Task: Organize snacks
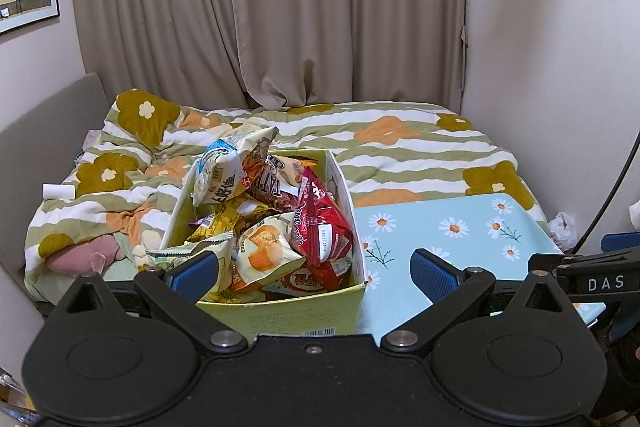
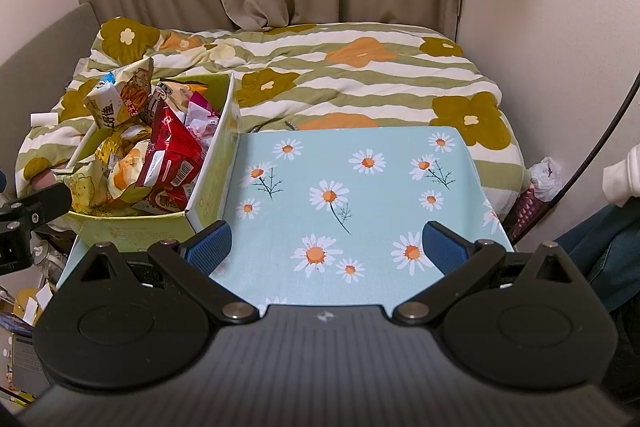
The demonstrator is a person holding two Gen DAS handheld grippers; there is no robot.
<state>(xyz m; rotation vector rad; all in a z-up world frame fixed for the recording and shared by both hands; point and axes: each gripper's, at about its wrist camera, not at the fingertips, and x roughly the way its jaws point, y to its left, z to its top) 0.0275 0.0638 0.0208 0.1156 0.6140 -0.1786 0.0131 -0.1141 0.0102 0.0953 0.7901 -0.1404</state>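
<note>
The left gripper is spread wide and holds nothing; its left pad sits just over the near left corner of the box, close against a pale green bag, though contact cannot be told. Straight ahead of this gripper the box stands on the left part of the desk, heaped with snacks: an orange-print bag nearest, a red bag just right of it, a blue-and-white bag at the far top of the pile.

The right gripper is likewise spread wide and empty, hovering over the near edge of the daisy-print desk. The box lies ahead and to its left, just beside its left pad; the red bag leans against the box's right wall. Beyond both grippers a flowered quilt covers the bed, with curtains behind.
</note>
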